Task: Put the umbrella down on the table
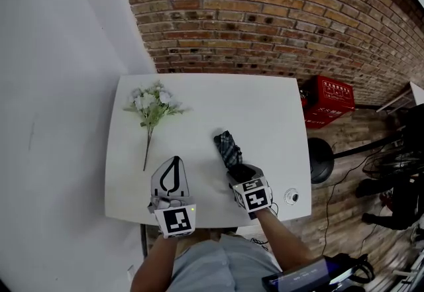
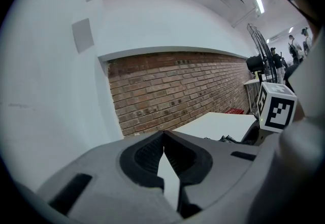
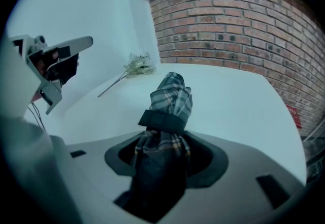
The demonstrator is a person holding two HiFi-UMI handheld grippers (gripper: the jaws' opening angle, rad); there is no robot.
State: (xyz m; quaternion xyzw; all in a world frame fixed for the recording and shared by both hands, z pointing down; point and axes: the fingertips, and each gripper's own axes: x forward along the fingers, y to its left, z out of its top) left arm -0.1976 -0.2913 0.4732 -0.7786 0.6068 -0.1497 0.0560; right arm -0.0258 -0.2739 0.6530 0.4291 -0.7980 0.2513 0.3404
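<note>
A white counter (image 1: pixel 265 105) stands before a brick wall, and pale artificial flowers (image 1: pixel 152 102) lie at its far left. Nearer the person, the left gripper (image 1: pixel 175 161) hovers with its jaws pressed together on nothing, beside the work but apart from it. To its right, a folded plaid umbrella (image 1: pixel 227 145) juts from the right gripper (image 1: pixel 240 171), whose jaws pinch its near end. The umbrella's long axis runs away from the person, leaning slightly left, with its tip slanting down over bare counter. Whether the tip touches is unclear. Setting it down likely means lowering the near end until the umbrella lies flat, then letting go.
</note>
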